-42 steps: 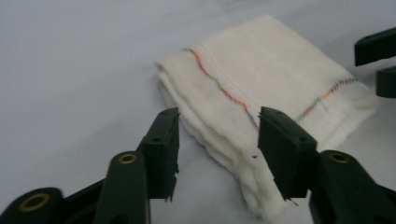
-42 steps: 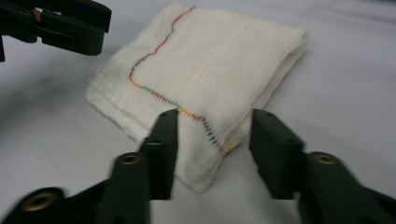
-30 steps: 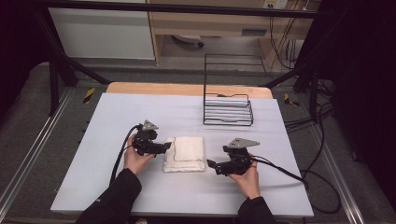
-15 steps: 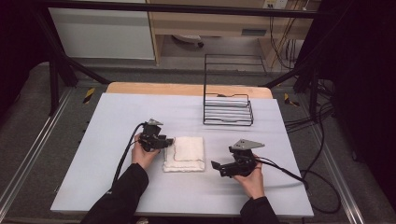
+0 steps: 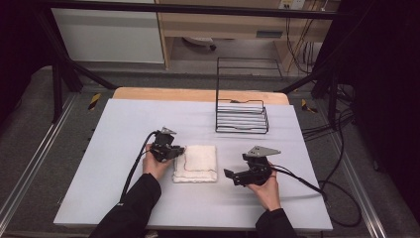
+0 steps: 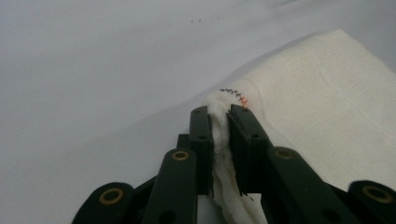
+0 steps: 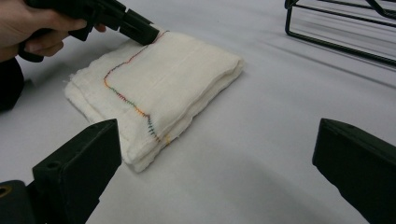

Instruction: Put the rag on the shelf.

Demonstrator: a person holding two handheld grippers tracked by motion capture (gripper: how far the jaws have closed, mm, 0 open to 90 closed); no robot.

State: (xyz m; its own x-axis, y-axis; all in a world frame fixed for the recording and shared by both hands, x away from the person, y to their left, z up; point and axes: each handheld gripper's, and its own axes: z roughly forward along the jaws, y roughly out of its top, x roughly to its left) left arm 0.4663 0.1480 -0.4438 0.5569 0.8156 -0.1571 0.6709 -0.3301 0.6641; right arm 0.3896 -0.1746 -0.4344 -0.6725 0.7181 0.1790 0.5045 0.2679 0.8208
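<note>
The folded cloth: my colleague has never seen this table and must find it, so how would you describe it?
On the pale grey table, look in front of the black wire rack, between the person's two hands. The folded cloth lies flat there, a white square stack with a line of coloured stitching, its corner pinched by the left gripper. It is the only soft, white thing on the table.

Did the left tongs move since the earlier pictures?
Yes. The left tongs slid toward the wire rack, onto the white cloth corner; their jaws have just been closing and pinch it.
</note>
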